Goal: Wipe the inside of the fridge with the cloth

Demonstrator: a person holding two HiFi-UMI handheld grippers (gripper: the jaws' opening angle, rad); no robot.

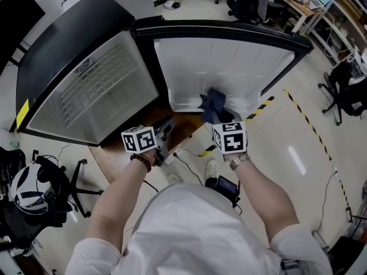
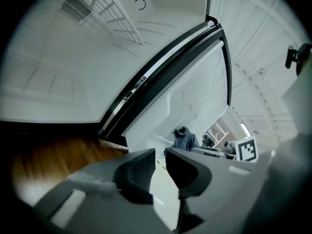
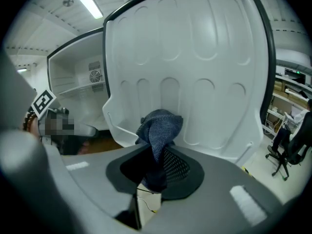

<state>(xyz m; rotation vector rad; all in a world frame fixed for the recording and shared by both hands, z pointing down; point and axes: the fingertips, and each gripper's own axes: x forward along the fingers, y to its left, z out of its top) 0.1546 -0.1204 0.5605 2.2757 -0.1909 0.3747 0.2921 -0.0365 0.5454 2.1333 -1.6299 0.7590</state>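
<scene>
Wiping was the step in hand, judging by the layout. The fridge [image 1: 34, 67] stood with its door [image 1: 229, 62] swung wide, and the cloth [image 3: 161, 128] was bunched close against the lower part of the door's white inner liner, near the lip of its bottom shelf. Whether the fabric actually touched the plastic could not be told. In the head view it overlapped the liner's lower edge, and in the right gripper view it sat just in front of it.

The right gripper [image 3: 156, 172] had its jaws closed on the cloth. A narrow fold was pinched between the 2 pads, and the rest of the blue fabric bulged up past the tips. The left gripper [image 2: 160, 167] had its jaws only a little apart, with nothing between them. It pointed toward the hinge side where cabinet and door met, clear of both, above a brown wooden surface [image 2: 48, 155].

The next move probably called for pressing the free bunch flat on the liner and dragging it across the moulded recesses, with the grip kept firm so the fold did not slip out. The cabinet interior [image 1: 117, 119], with its grid-like rack [image 1: 94, 82], lay to the left and looked like the larger share of the job. The left gripper could steady the door if it swung under pressure.
</scene>
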